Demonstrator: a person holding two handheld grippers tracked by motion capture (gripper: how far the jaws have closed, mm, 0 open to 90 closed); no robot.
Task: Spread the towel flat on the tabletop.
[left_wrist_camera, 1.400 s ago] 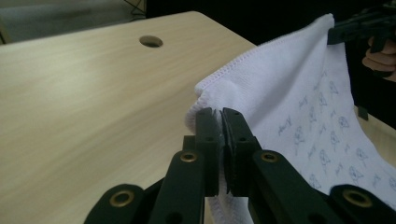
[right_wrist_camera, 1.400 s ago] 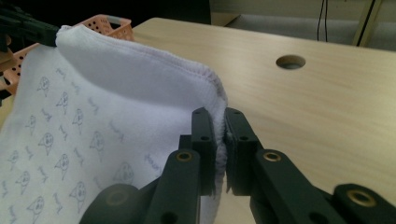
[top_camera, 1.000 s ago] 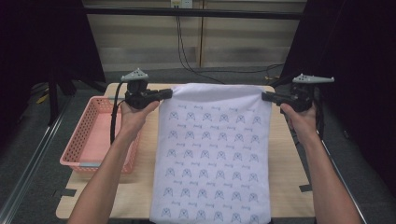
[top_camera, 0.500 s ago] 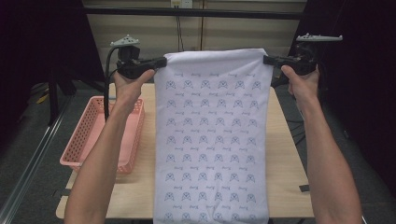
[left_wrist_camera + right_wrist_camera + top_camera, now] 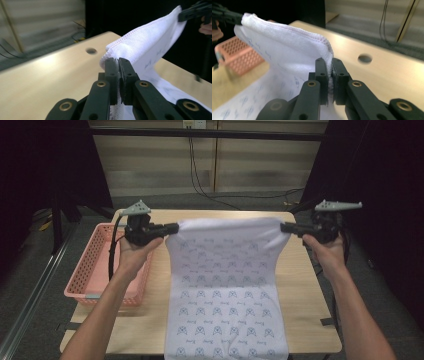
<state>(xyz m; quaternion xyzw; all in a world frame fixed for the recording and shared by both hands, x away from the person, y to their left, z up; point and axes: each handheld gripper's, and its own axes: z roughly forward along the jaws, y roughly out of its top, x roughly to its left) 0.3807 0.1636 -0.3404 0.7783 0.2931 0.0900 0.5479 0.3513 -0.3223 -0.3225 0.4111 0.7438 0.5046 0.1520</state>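
Left gripper (image 5: 172,227) clenched on towel (image 5: 227,285) far-left corner; right gripper (image 5: 285,228) clenched on far-right corner. Towel top edge lifted near desk (image 5: 310,320) far edge, rest draped toward near edge. Pink basket (image 5: 92,270) at left edge.

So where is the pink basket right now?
In the high view the pink basket sits at the left edge of the table, beside the white towel, under the left gripper.

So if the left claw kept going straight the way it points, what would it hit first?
Likely the right claw: the left claw, shut on the towel corner, points along the towel's top edge toward it. Depth is hard to judge.
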